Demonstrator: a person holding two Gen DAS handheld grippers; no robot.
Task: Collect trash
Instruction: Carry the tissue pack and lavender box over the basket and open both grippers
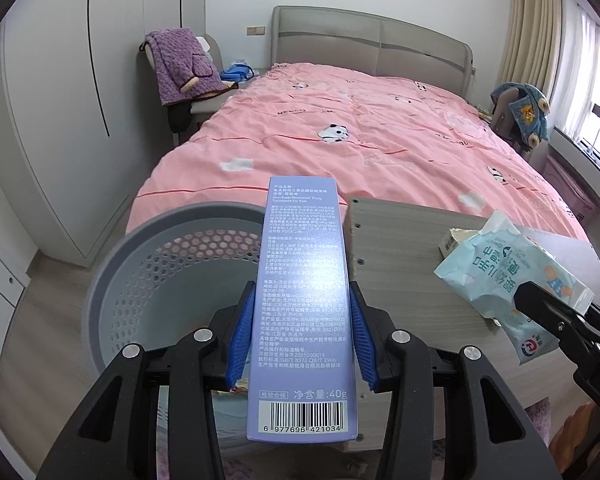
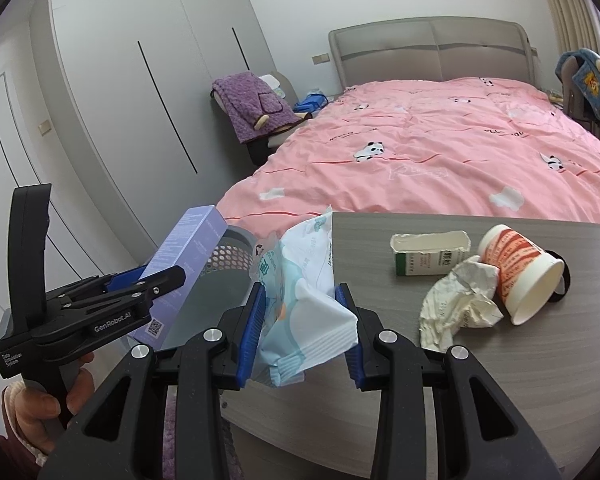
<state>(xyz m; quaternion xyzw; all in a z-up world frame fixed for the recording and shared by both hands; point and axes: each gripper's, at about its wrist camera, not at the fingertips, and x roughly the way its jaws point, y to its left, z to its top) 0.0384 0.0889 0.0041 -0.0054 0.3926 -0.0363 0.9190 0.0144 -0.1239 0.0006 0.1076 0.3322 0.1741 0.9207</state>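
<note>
My left gripper (image 1: pixel 302 320) is shut on a long lavender toothpaste box (image 1: pixel 304 280) and holds it over the right rim of a grey perforated waste basket (image 1: pixel 172 280). The box (image 2: pixel 180 264) and the left gripper (image 2: pixel 156 280) also show in the right wrist view, above the basket (image 2: pixel 228 258). My right gripper (image 2: pixel 300 320) is shut on a light blue tissue pack (image 2: pixel 304 300) at the left edge of the grey table (image 2: pixel 500 380). The pack (image 1: pixel 508 280) also shows in the left wrist view.
On the table lie a torn green and white carton (image 2: pixel 428 254), a crumpled paper wad (image 2: pixel 460 300) and a tipped orange paper cup (image 2: pixel 520 276). A bed with a pink cover (image 2: pixel 440 152) stands behind. White wardrobes (image 2: pixel 120 100) line the left wall.
</note>
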